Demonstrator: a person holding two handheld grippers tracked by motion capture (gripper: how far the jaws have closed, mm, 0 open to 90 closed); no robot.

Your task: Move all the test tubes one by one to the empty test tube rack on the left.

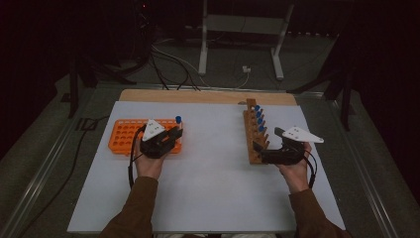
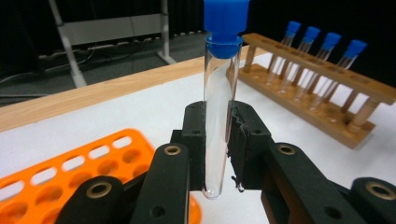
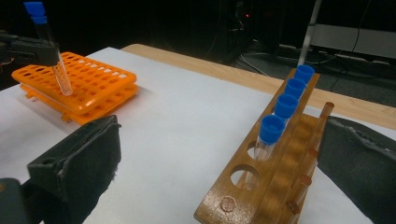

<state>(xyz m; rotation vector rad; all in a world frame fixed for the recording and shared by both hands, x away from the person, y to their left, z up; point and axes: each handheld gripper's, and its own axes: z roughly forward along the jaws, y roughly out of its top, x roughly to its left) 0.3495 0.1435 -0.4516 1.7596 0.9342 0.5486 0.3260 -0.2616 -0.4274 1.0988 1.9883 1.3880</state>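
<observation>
One clear tube [image 2: 216, 116] with a blue cap stands upright in your left claw [image 2: 217, 140], clamped, over the orange rack [image 1: 124, 134] near the tabletop's left edge; your right claw [image 3: 219, 158] gapes wide, holding nothing.

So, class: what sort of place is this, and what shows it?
Probably a lab-style test bench: a capped test tube held in the left gripper, a wooden rack of blue-capped tubes, an orange tube rack, and cables on the floor.

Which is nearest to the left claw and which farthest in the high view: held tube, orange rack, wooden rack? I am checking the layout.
1. Held tube: between the left claw's pads.
2. Orange rack: just under and beside it, table's left.
3. Wooden rack: across the table, right side.
</observation>
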